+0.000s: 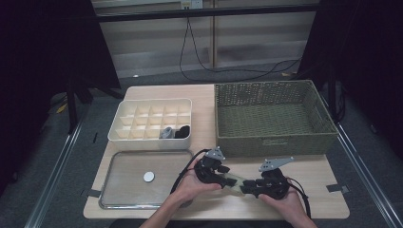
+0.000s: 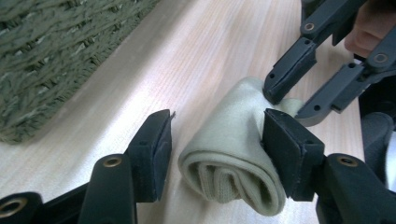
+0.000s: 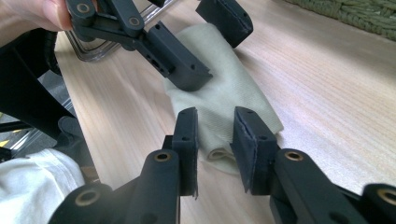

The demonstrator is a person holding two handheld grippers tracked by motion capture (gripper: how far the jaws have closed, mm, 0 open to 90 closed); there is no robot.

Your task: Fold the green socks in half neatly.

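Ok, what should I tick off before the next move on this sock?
1. Rolled beige sock lying flat on the table: ok.
2. Left claw straddling the roll: ok.
3. Right claw at the sock's other end: ok.
4. Firm grip on the sock: not ok, both claws' jaws stand open.
5. Free cells in the divided box: ok.
6. Roll will hold when lifted: cannot tell.

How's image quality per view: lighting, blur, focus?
High view: the table is evenly lit, dark surround, sharp. Left gripper view: the folded beige cloth is crisp, while the woven basket is soft and blurred. Right gripper view: near jaws sharp, far background soft, no glare.
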